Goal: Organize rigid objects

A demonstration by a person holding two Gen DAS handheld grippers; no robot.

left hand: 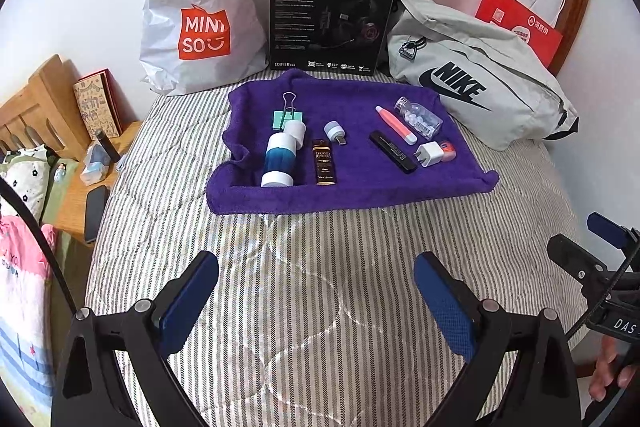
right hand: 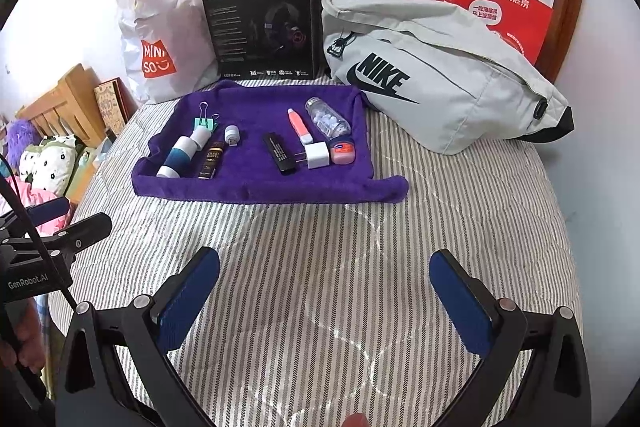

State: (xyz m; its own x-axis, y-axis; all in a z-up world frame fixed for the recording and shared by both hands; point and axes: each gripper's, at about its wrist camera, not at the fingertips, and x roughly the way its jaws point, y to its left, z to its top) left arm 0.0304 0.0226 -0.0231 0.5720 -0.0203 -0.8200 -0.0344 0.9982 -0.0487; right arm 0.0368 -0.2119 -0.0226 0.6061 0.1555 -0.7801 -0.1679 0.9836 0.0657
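Left wrist view is showing small rigid objects lying on a purple towel [left hand: 360,183] on the striped bed [left hand: 320,267]: a blue-and-white bottle [left hand: 280,157], a brown tube [left hand: 323,161], a black stick [left hand: 393,151], and a white charger [left hand: 428,154]. Left gripper [left hand: 316,291] and right gripper [right hand: 324,291] are hovering over the bed with jaws spread wide, holding nothing.

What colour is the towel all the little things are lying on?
Purple. The towel shows best in the left wrist view, spread on the striped bed cover.
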